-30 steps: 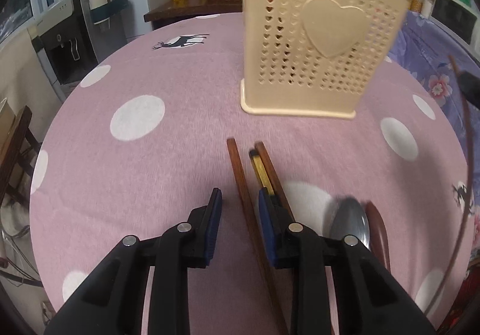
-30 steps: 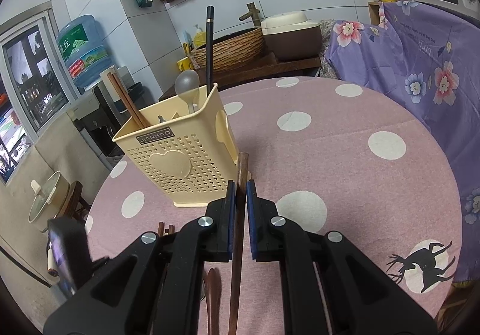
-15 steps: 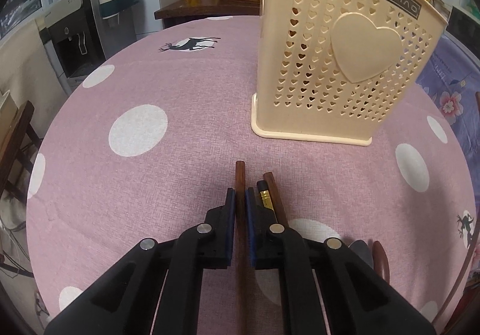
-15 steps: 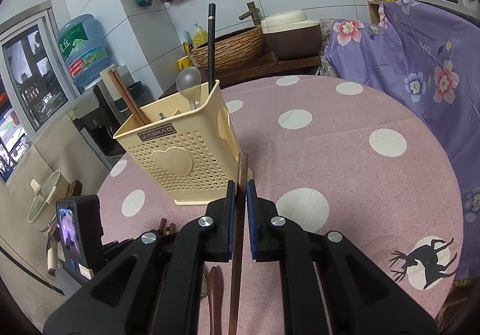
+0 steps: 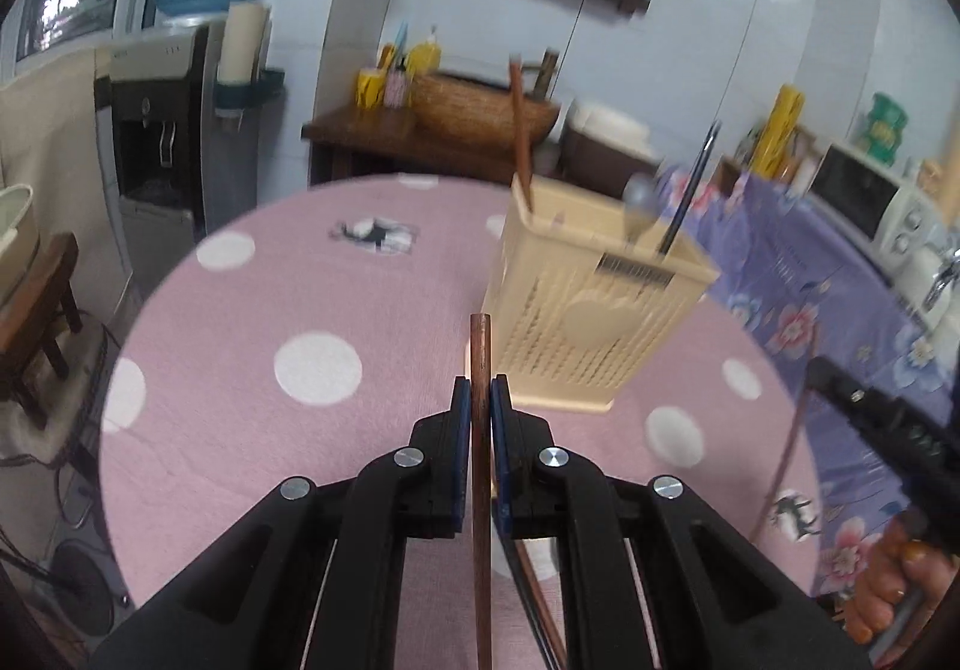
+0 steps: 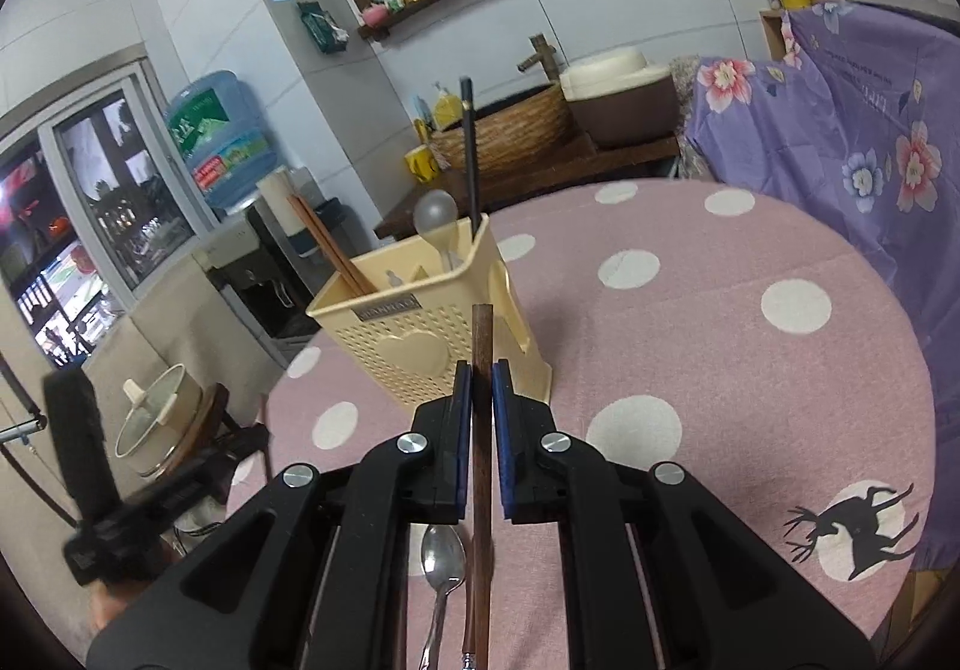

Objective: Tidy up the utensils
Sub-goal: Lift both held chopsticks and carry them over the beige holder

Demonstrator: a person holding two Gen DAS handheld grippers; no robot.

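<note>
The holder (image 6: pixel 429 337), centre of frame on the pink worktop (image 6: pixel 690 346), already holds chopsticks, a spoon and a black stick. Each gripper, left (image 5: pixel 480 400) and right (image 6: pixel 482 391), clamps one brown chopstick (image 5: pixel 480 370) (image 6: pixel 482 346) short of it. A spoon (image 6: pixel 443 562) lies unsorted below.

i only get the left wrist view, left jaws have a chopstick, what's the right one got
Observer: The right gripper has its jaws shut on a dark brown chopstick.
Operator: anything lying loose near it
Observer: A metal spoon lies on the tablecloth just below that gripper.
Operator: what's already sorted, it's all blur here
Observer: Two brown chopsticks, not one, lean in the left end of the holder.
</note>
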